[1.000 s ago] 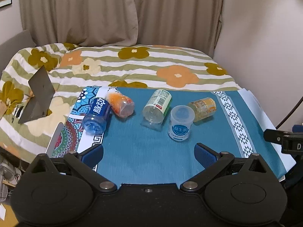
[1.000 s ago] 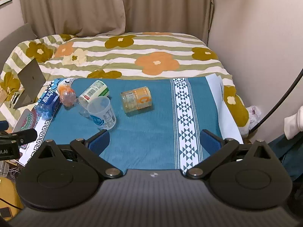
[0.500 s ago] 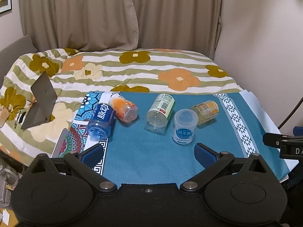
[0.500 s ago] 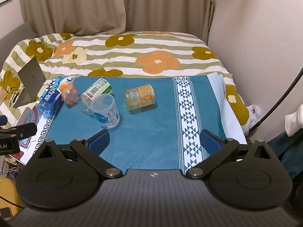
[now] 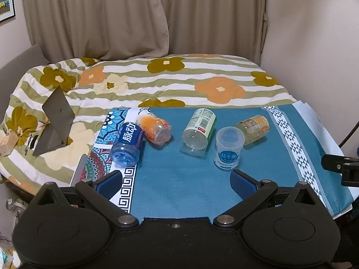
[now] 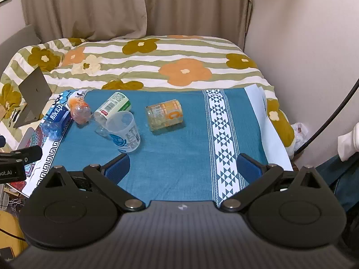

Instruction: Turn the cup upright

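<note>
A clear plastic cup with a blue label (image 5: 228, 149) stands on the blue cloth (image 5: 179, 186); it also shows in the right wrist view (image 6: 124, 132), where its rim faces up and it leans a little. My left gripper (image 5: 176, 185) is open and empty, near the cloth's front edge, with the cup just beyond its right finger. My right gripper (image 6: 182, 168) is open and empty, with the cup just past its left finger.
On the cloth lie a blue bottle (image 5: 128, 144), an orange bottle (image 5: 154, 129), a green-labelled bottle (image 5: 198, 129) and an orange-labelled jar (image 5: 254, 127). A floral bed quilt (image 5: 168, 78) lies behind, with a grey folded stand (image 5: 56, 121) at the left. A wall is at the right.
Both grippers have drawn back and tilted up a little, so the cup and bottles sit lower and farther in view. Nothing on the cloth has moved.
</note>
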`<state>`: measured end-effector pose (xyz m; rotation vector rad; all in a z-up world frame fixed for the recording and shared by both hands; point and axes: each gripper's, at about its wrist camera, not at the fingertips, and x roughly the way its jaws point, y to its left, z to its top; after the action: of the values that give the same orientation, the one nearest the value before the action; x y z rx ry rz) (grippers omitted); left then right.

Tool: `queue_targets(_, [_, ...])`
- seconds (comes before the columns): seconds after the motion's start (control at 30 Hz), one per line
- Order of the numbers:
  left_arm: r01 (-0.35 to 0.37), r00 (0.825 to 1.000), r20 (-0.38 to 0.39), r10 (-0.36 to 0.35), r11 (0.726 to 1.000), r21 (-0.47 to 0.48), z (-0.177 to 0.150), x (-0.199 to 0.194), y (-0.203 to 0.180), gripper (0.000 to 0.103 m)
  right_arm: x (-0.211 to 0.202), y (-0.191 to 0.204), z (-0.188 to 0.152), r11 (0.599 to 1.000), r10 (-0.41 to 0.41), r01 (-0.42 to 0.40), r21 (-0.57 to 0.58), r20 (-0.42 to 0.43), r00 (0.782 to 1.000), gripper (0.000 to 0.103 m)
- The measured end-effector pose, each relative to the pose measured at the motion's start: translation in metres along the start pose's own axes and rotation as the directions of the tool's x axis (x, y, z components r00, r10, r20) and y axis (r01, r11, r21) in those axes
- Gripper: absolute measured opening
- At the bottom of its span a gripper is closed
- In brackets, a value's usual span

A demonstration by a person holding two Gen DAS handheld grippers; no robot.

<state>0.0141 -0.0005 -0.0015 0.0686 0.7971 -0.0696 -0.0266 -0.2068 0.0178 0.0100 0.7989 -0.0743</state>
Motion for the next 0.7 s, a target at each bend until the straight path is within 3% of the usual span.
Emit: queue_targets(0.7, [-0.006, 0.999, 0.035, 0.005, 1.000, 0.029, 0.0016, -0.0037, -0.0056, 0.103, 0.0078, -0.0048, 0.0040, 1.000, -0.007, 0.007, 0.004, -0.015, 1.000, 0.103])
